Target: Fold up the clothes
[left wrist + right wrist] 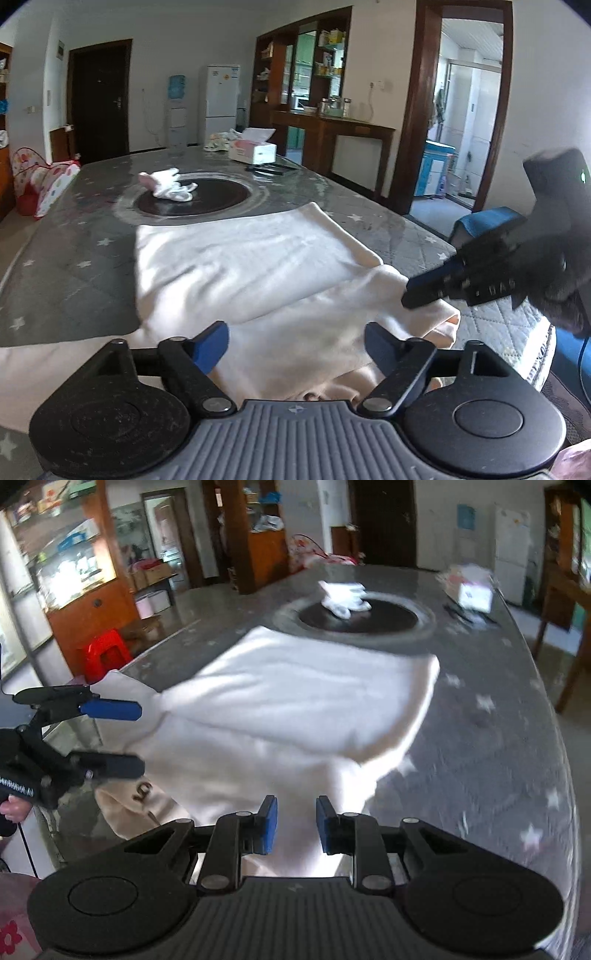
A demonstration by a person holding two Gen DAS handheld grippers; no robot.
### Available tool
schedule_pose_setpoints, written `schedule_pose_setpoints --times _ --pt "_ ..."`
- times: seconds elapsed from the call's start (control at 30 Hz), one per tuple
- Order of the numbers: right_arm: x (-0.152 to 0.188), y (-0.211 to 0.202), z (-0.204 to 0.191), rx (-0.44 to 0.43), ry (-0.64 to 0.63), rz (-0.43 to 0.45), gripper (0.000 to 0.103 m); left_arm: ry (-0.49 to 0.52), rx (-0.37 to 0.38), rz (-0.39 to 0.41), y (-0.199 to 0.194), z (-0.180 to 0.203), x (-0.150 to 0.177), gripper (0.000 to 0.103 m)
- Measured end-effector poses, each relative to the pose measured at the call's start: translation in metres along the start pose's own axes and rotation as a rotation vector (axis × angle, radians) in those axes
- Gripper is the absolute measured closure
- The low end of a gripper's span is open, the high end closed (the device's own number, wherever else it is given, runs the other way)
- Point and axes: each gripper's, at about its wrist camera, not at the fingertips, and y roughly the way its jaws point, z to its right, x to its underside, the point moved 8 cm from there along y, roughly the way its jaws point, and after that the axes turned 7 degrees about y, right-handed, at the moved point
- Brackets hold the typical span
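Lying across the near half of a grey star-patterned table cover, a cream garment is partly folded: its far part forms a doubled flat panel, while a narrower part runs toward the near edge of the table and a loose end hangs off at the left side in the right wrist view, where dark lettering shows on the fabric. The left gripper hovers low over the near part of the garment, its blue-padded fingers spread wide with cloth showing below and between them but nothing pinched; in the right wrist view it comes in from the left with both fingers apart at the garment's left edge. The right gripper hangs above the narrow strip of fabric, jaws only a small way apart, and the pads press on nothing that can be seen; the picture is blurred. In the left wrist view the right gripper reaches in from the right, its tips at the garment's right corner; whether they touch the cloth cannot be told. Beyond the garment, a small white crumpled cloth rests on a dark round inset in the table. A tissue box stands farther back, and a white fridge stands against the far wall.
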Motion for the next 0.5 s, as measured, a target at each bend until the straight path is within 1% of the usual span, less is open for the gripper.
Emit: schedule_pose_setpoints --times 0.1,0.17,0.3,0.37,0.5 --pt "0.011 0.005 0.010 0.010 0.025 -0.013 0.081 -0.028 0.020 -0.031 0.013 -0.002 0.002 0.029" --pt "0.009 0.001 0.010 0.009 0.021 -0.006 0.081 -0.038 0.024 -0.048 0.020 -0.004 0.004 0.032" --pt "-0.010 -0.008 0.010 0.010 0.007 0.054 0.081 -0.063 0.035 -0.070 0.028 -0.009 0.008 0.037" --pt "-0.022 -0.006 0.010 0.007 0.005 0.080 0.081 -0.070 0.029 -0.081 0.032 -0.011 0.010 0.039" --pt "-0.027 0.014 0.017 0.020 0.018 0.062 0.081 -0.087 0.024 -0.086 0.035 -0.016 0.013 0.039"
